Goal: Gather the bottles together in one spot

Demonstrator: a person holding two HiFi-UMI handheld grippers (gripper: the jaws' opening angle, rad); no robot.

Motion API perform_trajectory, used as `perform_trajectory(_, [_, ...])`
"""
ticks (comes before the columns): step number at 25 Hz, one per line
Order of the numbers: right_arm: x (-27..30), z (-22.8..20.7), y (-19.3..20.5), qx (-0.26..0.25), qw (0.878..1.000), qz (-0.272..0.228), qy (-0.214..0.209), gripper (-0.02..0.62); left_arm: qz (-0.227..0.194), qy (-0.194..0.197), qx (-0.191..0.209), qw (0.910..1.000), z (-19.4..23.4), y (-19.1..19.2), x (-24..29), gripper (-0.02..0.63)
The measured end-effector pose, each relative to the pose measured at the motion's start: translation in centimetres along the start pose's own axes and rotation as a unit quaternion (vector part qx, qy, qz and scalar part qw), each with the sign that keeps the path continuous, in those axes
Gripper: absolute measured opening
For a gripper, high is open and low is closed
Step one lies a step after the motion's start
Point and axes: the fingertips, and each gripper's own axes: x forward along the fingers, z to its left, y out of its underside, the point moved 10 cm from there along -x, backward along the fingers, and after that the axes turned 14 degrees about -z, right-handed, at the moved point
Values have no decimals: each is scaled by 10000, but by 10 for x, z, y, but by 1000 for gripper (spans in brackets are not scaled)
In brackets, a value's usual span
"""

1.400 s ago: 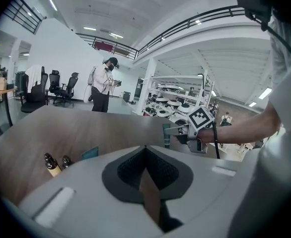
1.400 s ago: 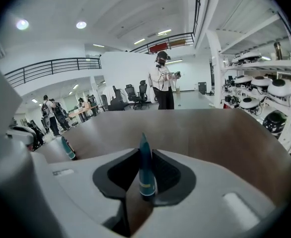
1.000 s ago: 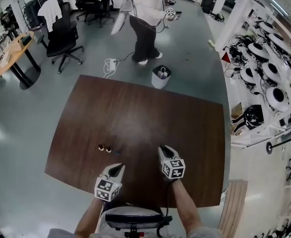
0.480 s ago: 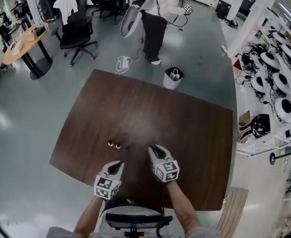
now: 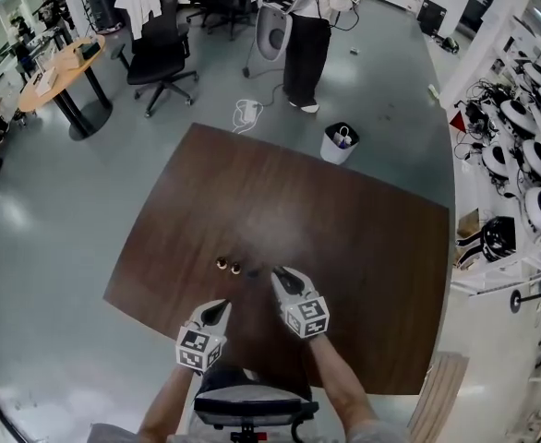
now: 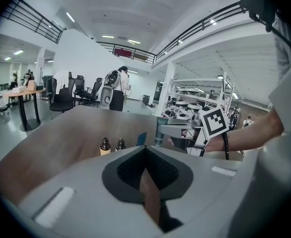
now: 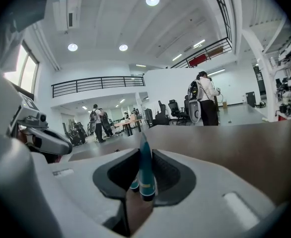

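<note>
Two small amber bottles with dark caps (image 5: 222, 264) (image 5: 236, 268) stand side by side on the dark wooden table (image 5: 344, 238), near its front left. They also show in the left gripper view (image 6: 105, 145) (image 6: 120, 144). My right gripper (image 5: 278, 273) is shut on a slim teal-blue bottle (image 7: 145, 170), which stands upright between its pads just to the right of the pair. The teal bottle (image 6: 141, 139) hangs a short way from the amber ones. My left gripper (image 5: 221, 305) hovers nearer the front edge with its jaws together and nothing between them.
A white waste bin (image 5: 340, 143) stands on the floor beyond the table's far edge. A person (image 5: 307, 17) stands behind it, near office chairs (image 5: 160, 53). Racks of equipment (image 5: 520, 155) line the right side. A chair back (image 5: 247, 404) sits at the near edge.
My right gripper has carried the teal bottle leftward, closing most of the gap to the two amber bottles. The left gripper has stayed near the front edge.
</note>
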Motion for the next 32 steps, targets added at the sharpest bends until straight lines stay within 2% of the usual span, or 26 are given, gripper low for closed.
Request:
perform_trajectory(8, [5,9,22,-404,9991,51,-139,80,-11,-26,0,10000,10,-4,-4,3])
perform_trajectory(20, [1,7,39,-416,9989,-80,-175,80,114,2,-42,9999,13,3,-9,3])
perform_trajectory(32, [-5,10,46,-510,9977,-94,-433,81,140,27,-57,9999,6,1,-2,3])
